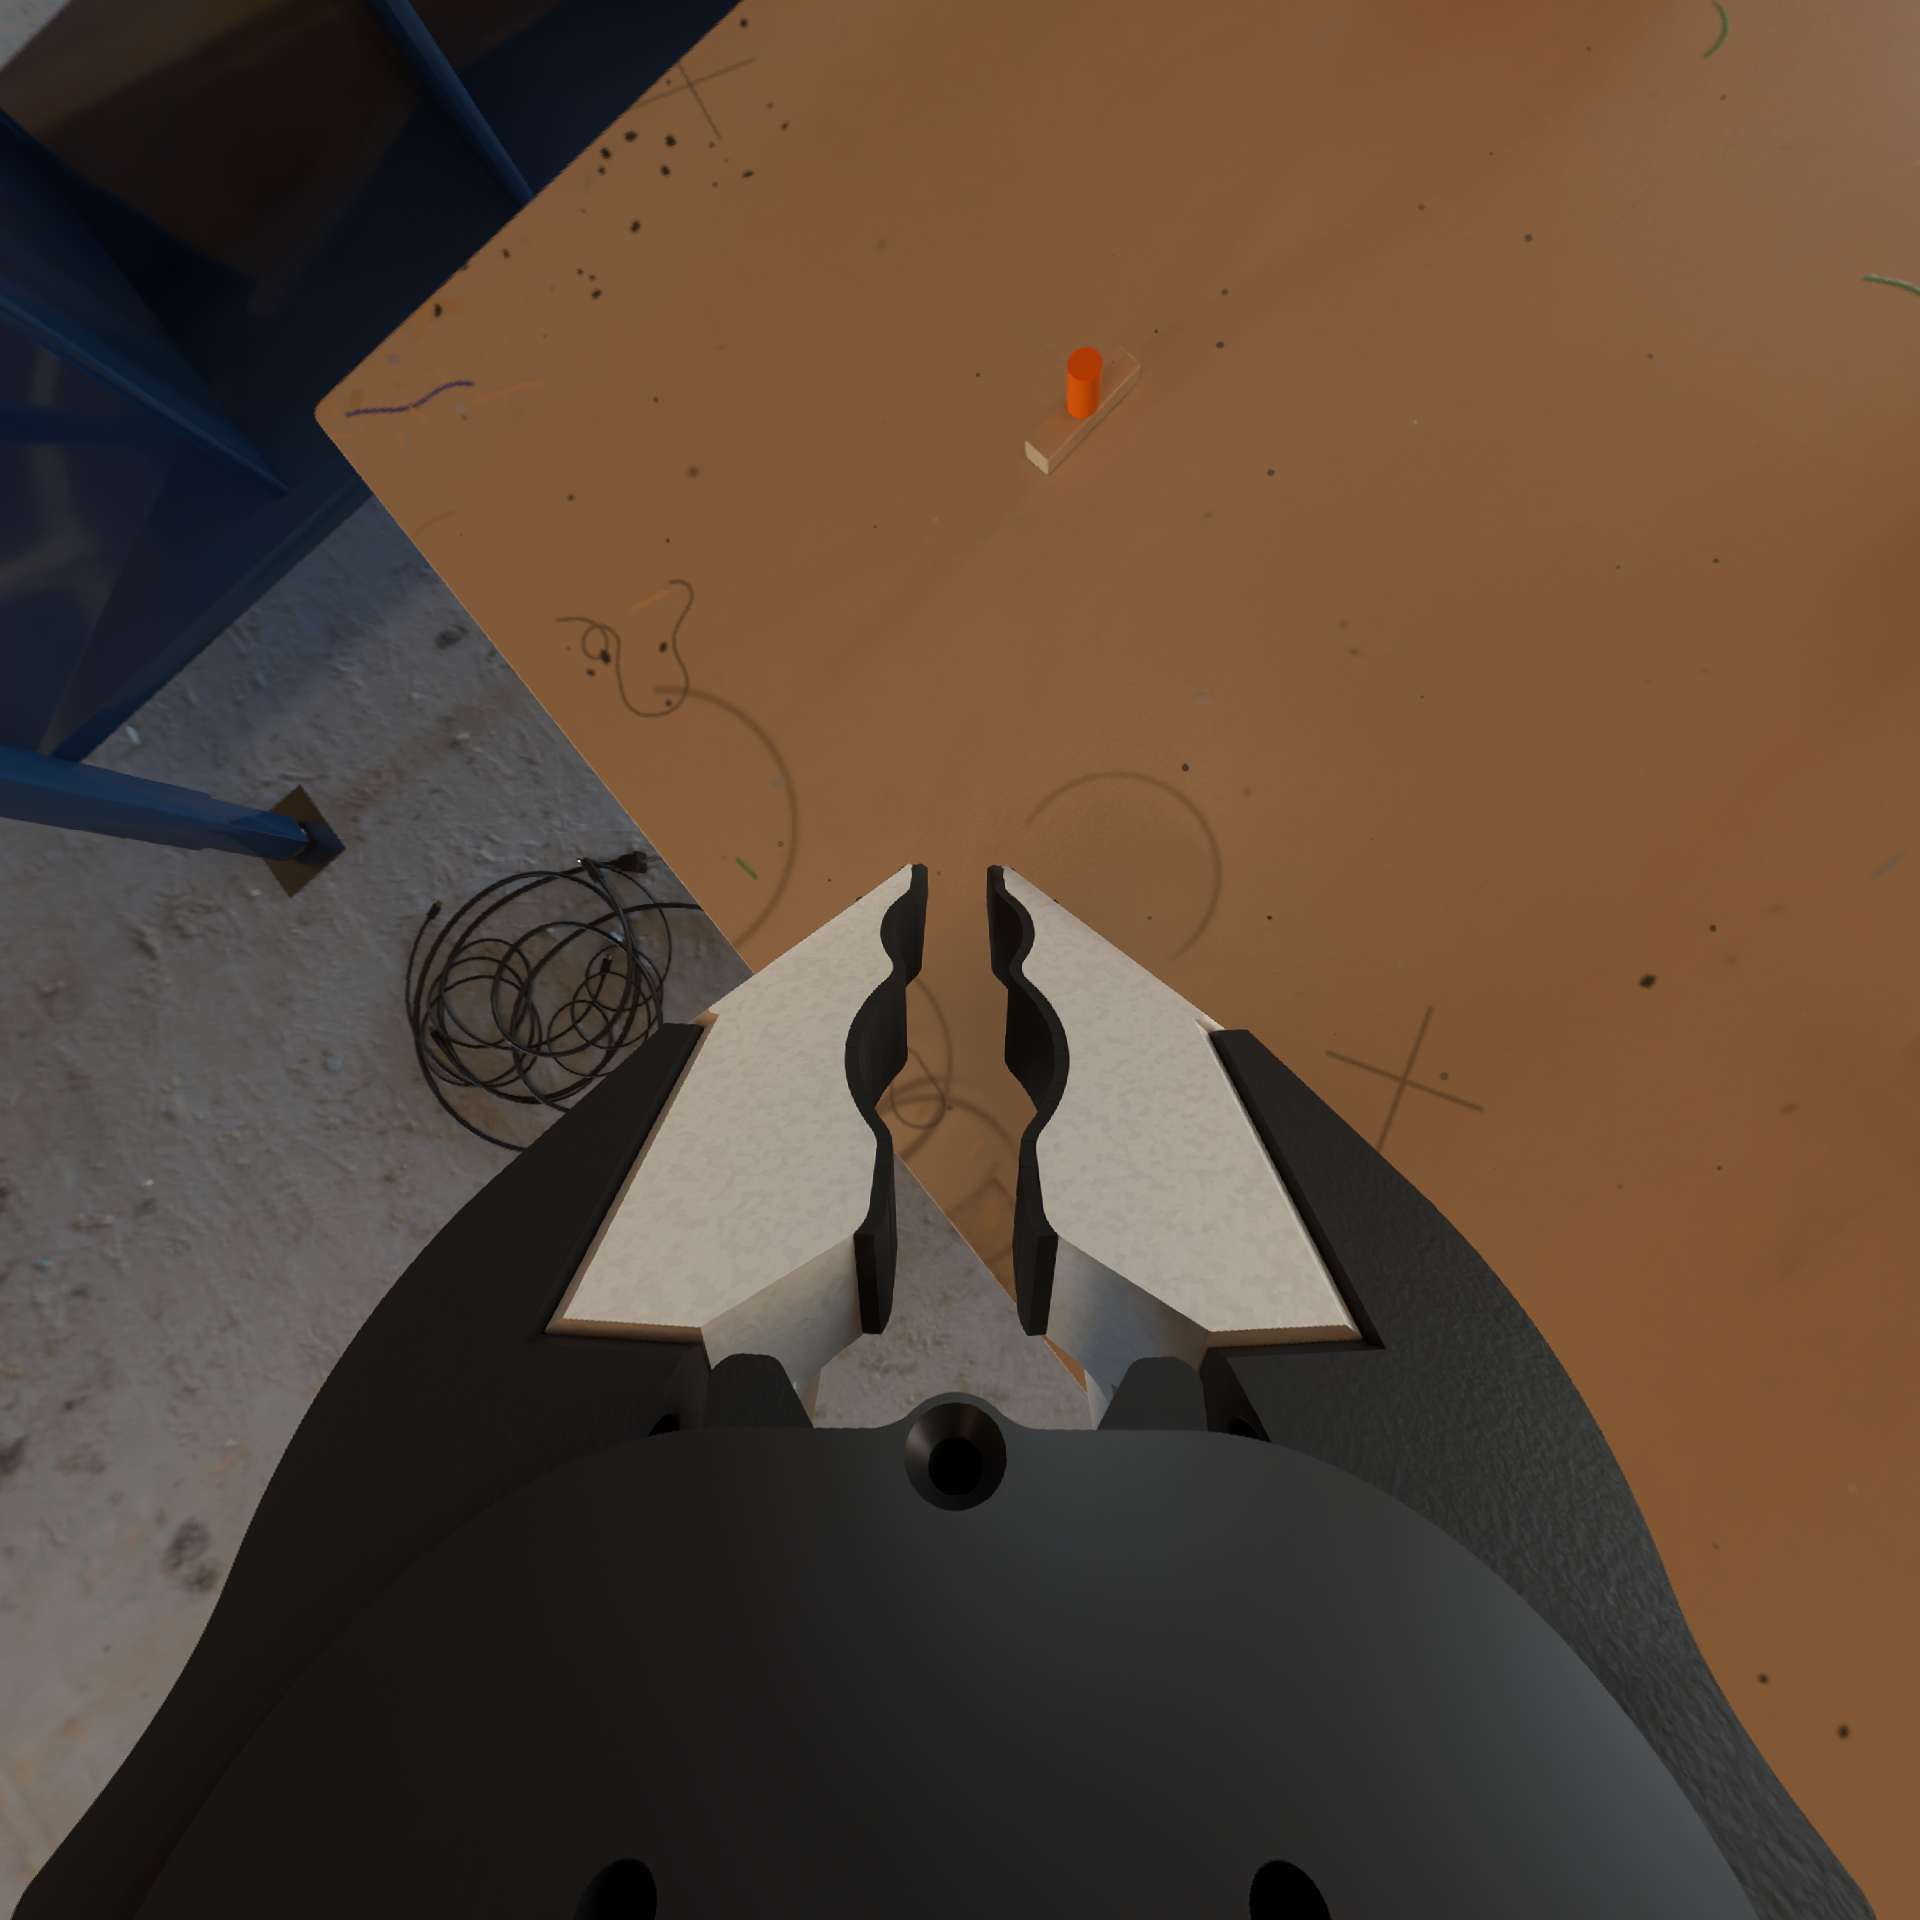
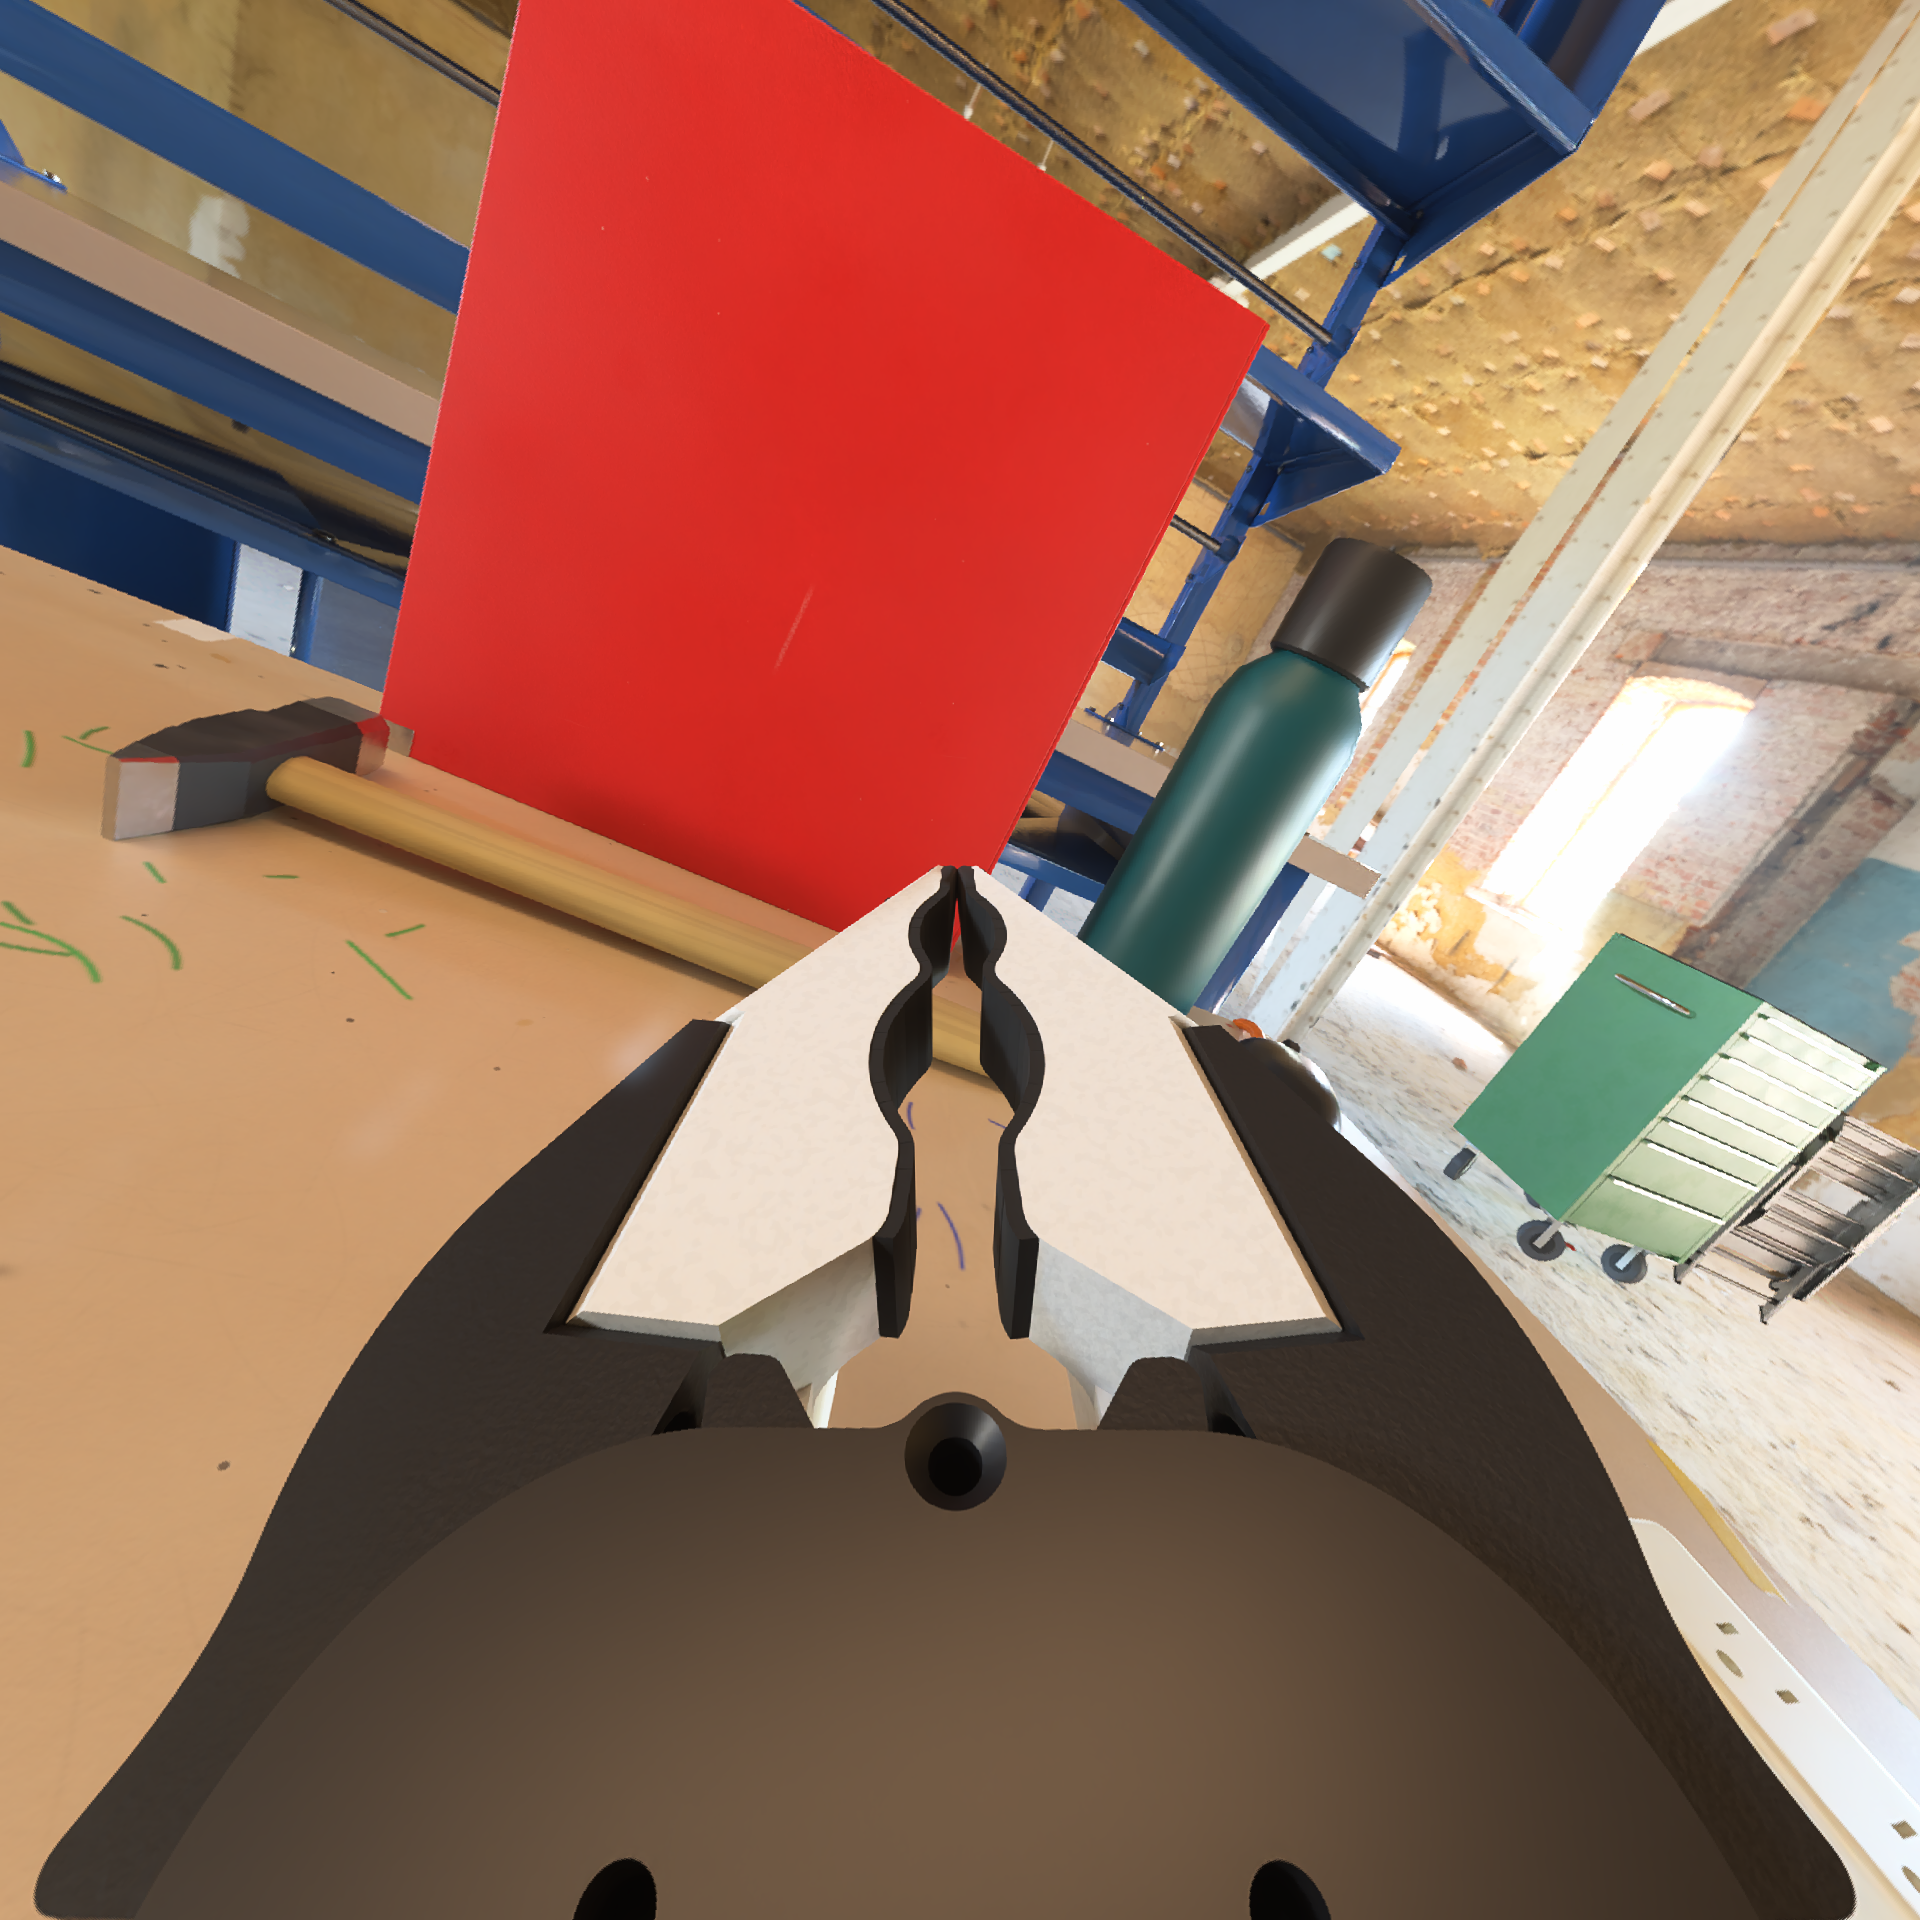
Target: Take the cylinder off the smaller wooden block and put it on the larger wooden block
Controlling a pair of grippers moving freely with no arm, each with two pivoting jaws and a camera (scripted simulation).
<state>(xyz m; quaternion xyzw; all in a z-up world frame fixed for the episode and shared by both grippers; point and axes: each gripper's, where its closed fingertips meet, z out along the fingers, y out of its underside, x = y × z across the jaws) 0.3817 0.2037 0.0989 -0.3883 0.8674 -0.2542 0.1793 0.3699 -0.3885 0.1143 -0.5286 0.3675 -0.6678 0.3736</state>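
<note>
In the left wrist view an orange cylinder [image 1: 1083, 382] stands upright on a small pale wooden block [image 1: 1081, 424] lying on the brown table [image 1: 1351, 727]. My left gripper [image 1: 955, 871] is open a little and empty, high above the table's near-left edge, well short of the block. My right gripper [image 2: 957, 871] is shut and empty, low over the table. The cylinder and both blocks are out of the right wrist view. No larger wooden block shows in either view.
In the right wrist view a hammer [image 2: 312, 784] lies on the table before an upright red panel [image 2: 810, 499]. A teal bottle [image 2: 1236, 779] stands at the right. A green drawer cart [image 2: 1662, 1112] is on the floor. Coiled cable [image 1: 535, 987] and a blue frame [image 1: 125, 468] lie left of the table.
</note>
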